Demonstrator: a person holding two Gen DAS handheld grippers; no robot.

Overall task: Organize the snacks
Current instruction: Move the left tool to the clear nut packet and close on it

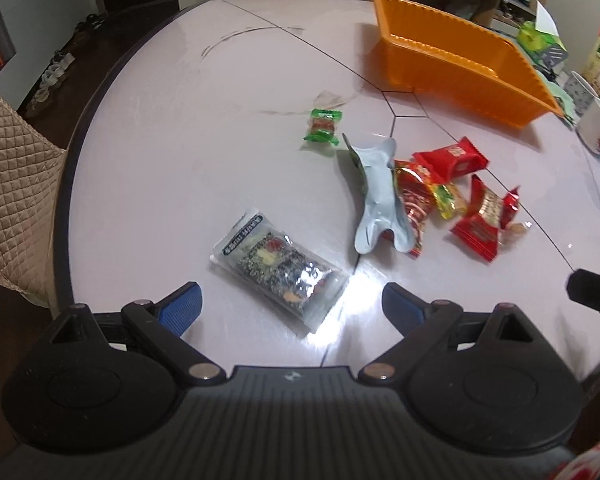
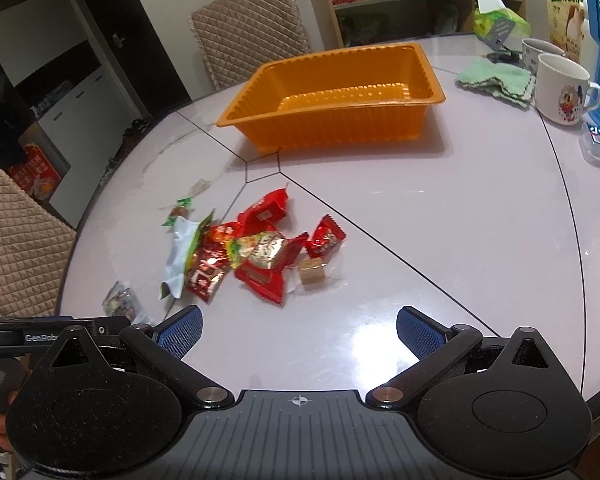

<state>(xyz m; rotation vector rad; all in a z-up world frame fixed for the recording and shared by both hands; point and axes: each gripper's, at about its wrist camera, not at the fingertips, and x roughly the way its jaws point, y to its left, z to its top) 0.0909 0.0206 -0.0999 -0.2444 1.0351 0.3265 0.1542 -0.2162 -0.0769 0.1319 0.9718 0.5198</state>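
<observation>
My left tongs [image 1: 290,306] hover low over the worktop [image 1: 172,168] with their jaws spread wide and nothing between them; my right tongs [image 2: 299,330] are likewise apart and empty. The clear packet [image 1: 278,266] of dark, speckled snack lies just ahead of the left tongs, slightly left of centre between the blue pads [image 1: 182,306]; its long axis runs diagonally, from far-left to near-right, so I judge the jaws will need a turn of the wrist to close across its narrow side. From the right wrist view that same packet sits off to the left, half hidden behind the left tool; the left hand is plainly the nearer one for it. Further on lies a crumpled silvery wrapper [image 1: 378,196], with a heap of red sweets [image 2: 260,252] beside and partly under it, and a small green sweet [image 1: 322,126] on its own beyond; the heap lies nearly straight ahead of the right tongs, well short of them. The orange tray [image 2: 332,80] stands empty at the far side of the worktop, well apart from all the snacks; nothing has gone into it yet.
</observation>
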